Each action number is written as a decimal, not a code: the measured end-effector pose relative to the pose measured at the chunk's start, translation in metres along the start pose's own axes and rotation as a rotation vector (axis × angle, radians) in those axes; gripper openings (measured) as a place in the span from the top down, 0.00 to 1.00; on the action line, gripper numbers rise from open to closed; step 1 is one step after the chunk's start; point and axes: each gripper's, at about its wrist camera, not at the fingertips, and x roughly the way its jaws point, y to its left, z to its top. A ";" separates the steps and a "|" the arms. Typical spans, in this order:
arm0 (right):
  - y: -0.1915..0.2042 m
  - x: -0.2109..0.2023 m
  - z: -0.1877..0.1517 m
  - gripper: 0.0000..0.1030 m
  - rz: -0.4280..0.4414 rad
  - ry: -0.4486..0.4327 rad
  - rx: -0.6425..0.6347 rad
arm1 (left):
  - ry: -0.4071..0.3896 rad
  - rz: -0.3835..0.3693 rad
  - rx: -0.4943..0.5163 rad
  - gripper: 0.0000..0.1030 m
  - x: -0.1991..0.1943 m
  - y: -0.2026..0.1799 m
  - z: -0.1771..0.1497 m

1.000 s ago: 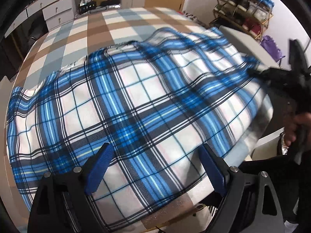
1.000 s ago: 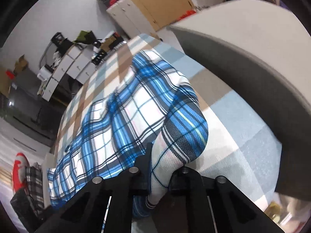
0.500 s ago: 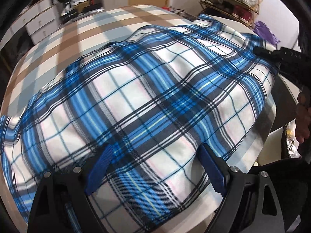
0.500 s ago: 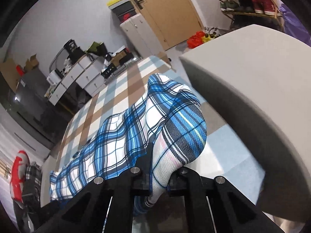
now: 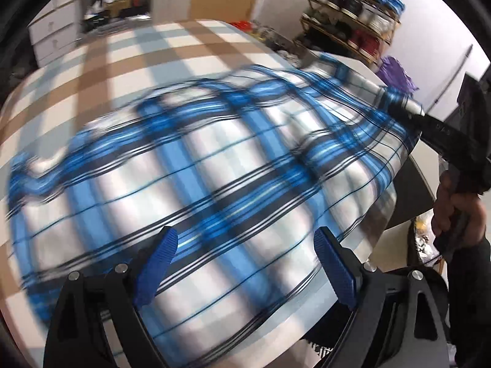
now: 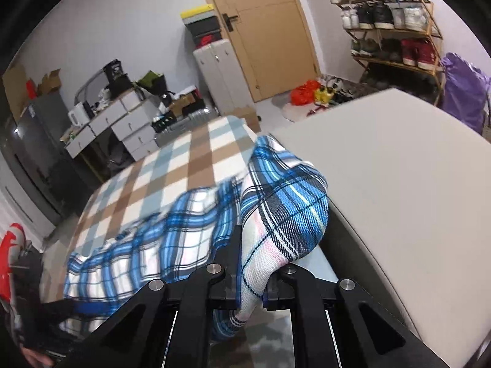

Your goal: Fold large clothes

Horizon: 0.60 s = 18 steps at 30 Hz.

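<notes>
A large blue, white and black plaid cloth lies spread over a bed with a brown, grey and white checked cover. My left gripper hovers over the cloth's near part, its blue pads wide apart and open; this view is blurred. The right gripper is shut on a bunched edge of the plaid cloth, lifted off the bed cover. In the left wrist view the right gripper pinches the cloth's far right corner, with a person's hand on its handle.
A pale grey padded block rises right beside the held corner. Behind it stand a shoe rack, a purple bag and a wooden door. White drawers with clutter line the far left wall.
The right gripper has risen with the cloth's corner still in it, and more of the room shows. The left view has pulled up and back from the cloth and become blurred.
</notes>
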 end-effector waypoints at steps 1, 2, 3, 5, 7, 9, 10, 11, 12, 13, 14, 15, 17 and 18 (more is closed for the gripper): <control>-0.002 0.001 0.000 0.92 -0.002 0.002 0.007 | 0.006 0.032 -0.023 0.16 -0.007 0.012 -0.005; -0.004 0.001 0.000 0.92 0.003 0.004 0.018 | 0.009 0.064 -0.047 0.16 -0.014 0.024 -0.011; -0.003 0.000 0.002 0.92 0.006 0.004 0.022 | 0.010 0.077 -0.067 0.16 -0.022 0.036 -0.018; 0.004 -0.004 0.008 0.92 0.013 -0.002 0.016 | 0.000 0.091 -0.100 0.16 -0.038 0.055 -0.030; 0.026 -0.016 0.016 0.92 0.033 -0.040 -0.037 | -0.009 0.092 -0.138 0.16 -0.052 0.073 -0.042; 0.049 -0.026 0.021 0.92 0.040 -0.076 -0.099 | -0.012 0.067 -0.201 0.16 -0.063 0.090 -0.056; 0.065 -0.032 0.023 0.92 0.048 -0.096 -0.133 | -0.009 0.058 -0.227 0.16 -0.066 0.096 -0.061; 0.085 -0.039 0.024 0.92 0.051 -0.117 -0.176 | -0.005 0.055 -0.249 0.16 -0.069 0.102 -0.065; 0.099 -0.043 0.024 0.92 0.051 -0.129 -0.208 | -0.001 0.058 -0.269 0.16 -0.073 0.108 -0.068; 0.119 -0.048 0.023 0.92 0.055 -0.147 -0.249 | -0.001 0.061 -0.275 0.16 -0.075 0.110 -0.069; 0.137 -0.052 0.021 0.92 0.062 -0.160 -0.282 | -0.007 0.062 -0.280 0.16 -0.081 0.113 -0.072; 0.158 -0.056 0.019 0.92 0.068 -0.173 -0.323 | -0.023 0.058 -0.285 0.16 -0.087 0.114 -0.074; 0.190 -0.061 0.012 0.92 0.080 -0.191 -0.386 | -0.056 0.044 -0.290 0.16 -0.098 0.118 -0.077; 0.209 -0.063 0.005 0.92 0.093 -0.195 -0.422 | -0.068 0.046 -0.291 0.16 -0.103 0.121 -0.081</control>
